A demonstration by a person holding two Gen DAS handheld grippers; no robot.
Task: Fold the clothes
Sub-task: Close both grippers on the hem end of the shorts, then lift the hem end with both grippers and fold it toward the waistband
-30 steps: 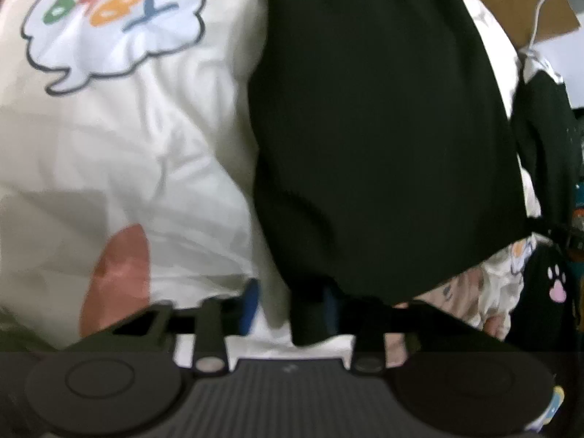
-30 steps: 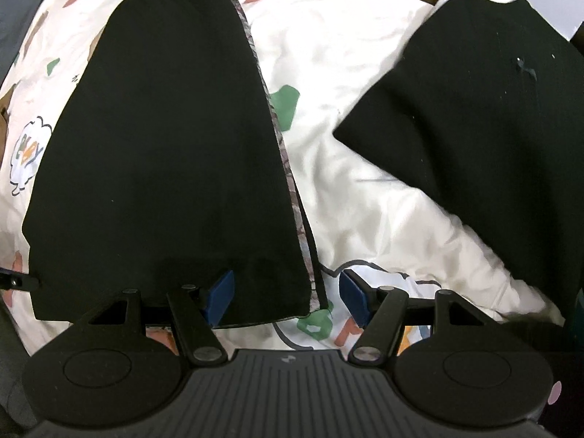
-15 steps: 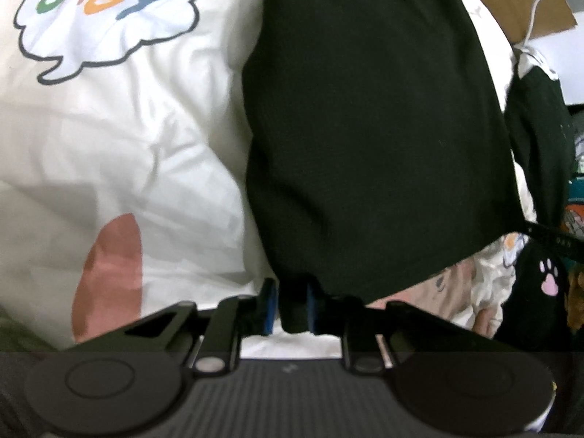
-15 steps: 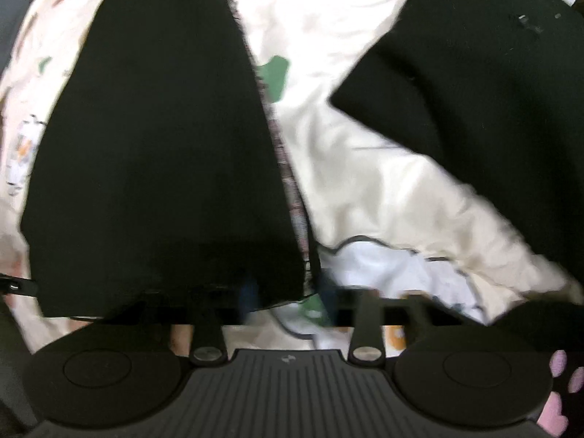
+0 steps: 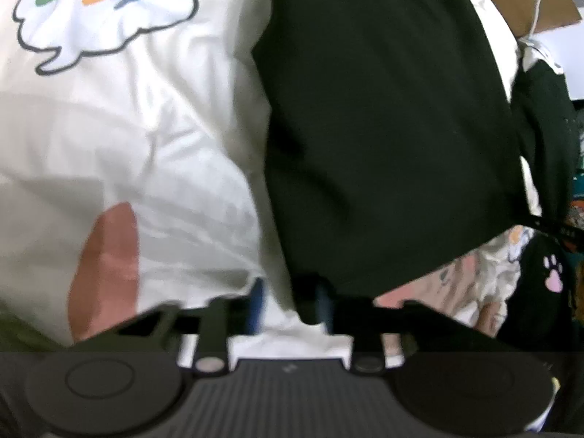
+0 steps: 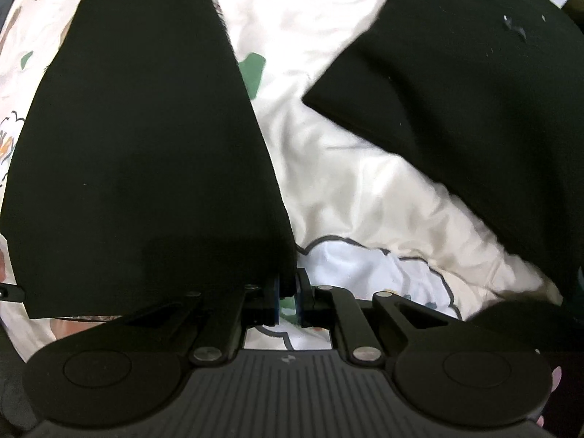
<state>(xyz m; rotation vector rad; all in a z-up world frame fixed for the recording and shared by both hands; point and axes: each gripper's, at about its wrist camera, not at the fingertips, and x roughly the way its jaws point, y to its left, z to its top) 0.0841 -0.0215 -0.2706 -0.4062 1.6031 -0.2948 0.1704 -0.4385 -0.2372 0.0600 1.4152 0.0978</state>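
Note:
A long black garment lies flat on a cream printed bedsheet. Its near left corner hangs between the blurred fingers of my left gripper. Those fingers stand apart, with white sheet showing beside the corner. In the right wrist view the same black garment fills the left half. My right gripper is shut on its near right hem corner, pads pressed close together.
A second black garment lies on the sheet to the right, also visible as the second black garment. Brown cardboard and a white cable sit beyond the bed. Dark fabric with a pink paw print is at the lower right.
My right gripper went from wide open to shut on the hem corner. My left gripper closed on its corner half a second ago and now stands wider apart again.

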